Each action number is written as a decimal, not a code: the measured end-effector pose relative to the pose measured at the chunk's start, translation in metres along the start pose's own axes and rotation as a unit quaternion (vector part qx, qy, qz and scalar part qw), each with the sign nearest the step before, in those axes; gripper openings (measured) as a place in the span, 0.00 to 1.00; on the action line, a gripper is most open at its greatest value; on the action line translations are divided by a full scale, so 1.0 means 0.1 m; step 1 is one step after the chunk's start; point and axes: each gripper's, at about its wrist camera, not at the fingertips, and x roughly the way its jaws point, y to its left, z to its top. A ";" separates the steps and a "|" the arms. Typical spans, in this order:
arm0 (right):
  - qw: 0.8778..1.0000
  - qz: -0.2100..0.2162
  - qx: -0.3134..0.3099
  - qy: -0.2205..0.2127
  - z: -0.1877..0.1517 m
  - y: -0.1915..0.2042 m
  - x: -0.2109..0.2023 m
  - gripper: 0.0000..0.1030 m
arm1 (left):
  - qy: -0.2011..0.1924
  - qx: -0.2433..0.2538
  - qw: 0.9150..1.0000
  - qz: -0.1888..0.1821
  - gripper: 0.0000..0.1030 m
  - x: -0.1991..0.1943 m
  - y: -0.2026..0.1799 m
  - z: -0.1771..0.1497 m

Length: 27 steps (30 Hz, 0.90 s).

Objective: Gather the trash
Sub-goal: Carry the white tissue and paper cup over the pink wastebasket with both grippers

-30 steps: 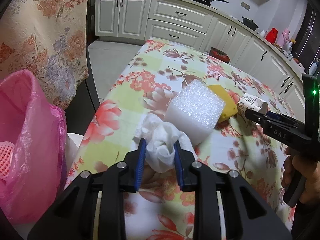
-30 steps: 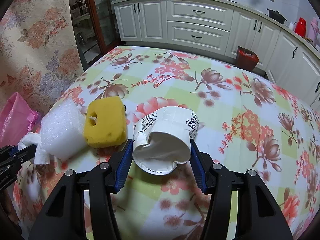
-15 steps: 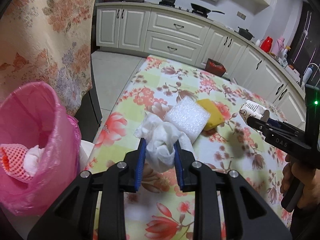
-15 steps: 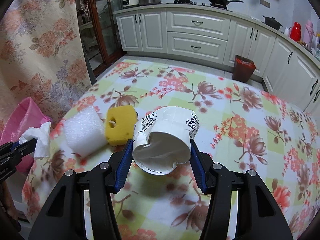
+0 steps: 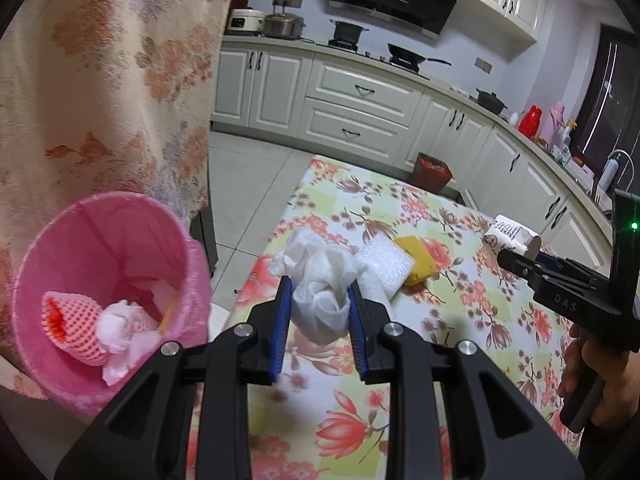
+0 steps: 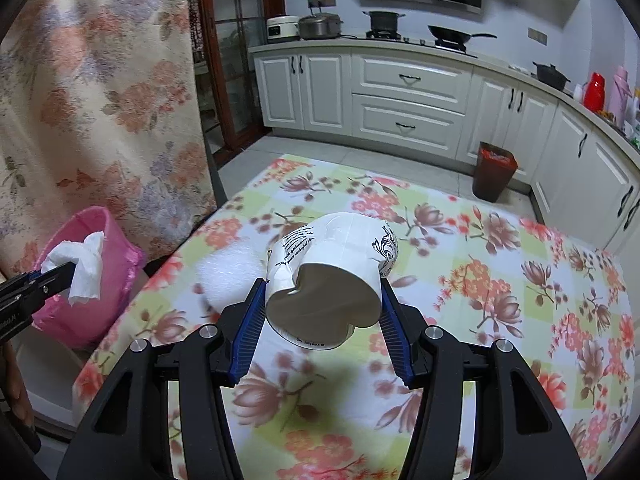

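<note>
My left gripper (image 5: 318,312) is shut on a crumpled white tissue (image 5: 322,284) and holds it high above the table's left edge; it also shows in the right wrist view (image 6: 82,266). My right gripper (image 6: 322,320) is shut on a crushed white paper cup (image 6: 326,280) with black print, lifted over the table; the cup shows in the left wrist view (image 5: 512,234). A pink-lined trash bin (image 5: 100,280) stands on the floor to the left, holding a red mesh sleeve and tissues. A white foam block (image 5: 386,258) and a yellow sponge (image 5: 418,266) lie on the table.
The table has a floral cloth (image 6: 500,280). A floral curtain (image 5: 100,80) hangs at the left behind the bin. White kitchen cabinets (image 6: 400,100) and a small red-lined bin (image 6: 494,170) stand beyond the table.
Both grippers have risen well above the table with their loads. The left gripper has moved toward the table's left edge, and the pink bin's opening is now in full view.
</note>
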 end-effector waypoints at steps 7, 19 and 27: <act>1.000 0.013 -0.017 -0.015 0.09 0.29 -0.16 0.51 | -0.029 -0.021 0.999 0.019 0.25 -0.34 0.34 0.04; 0.997 0.051 -0.057 -0.032 0.25 0.93 -0.29 0.50 | -0.076 -0.062 0.993 0.071 0.25 -0.84 1.00 0.09; 0.993 0.077 -0.084 -0.035 0.34 1.39 -0.27 0.50 | -0.089 -0.075 0.989 0.093 0.25 -1.00 1.27 0.09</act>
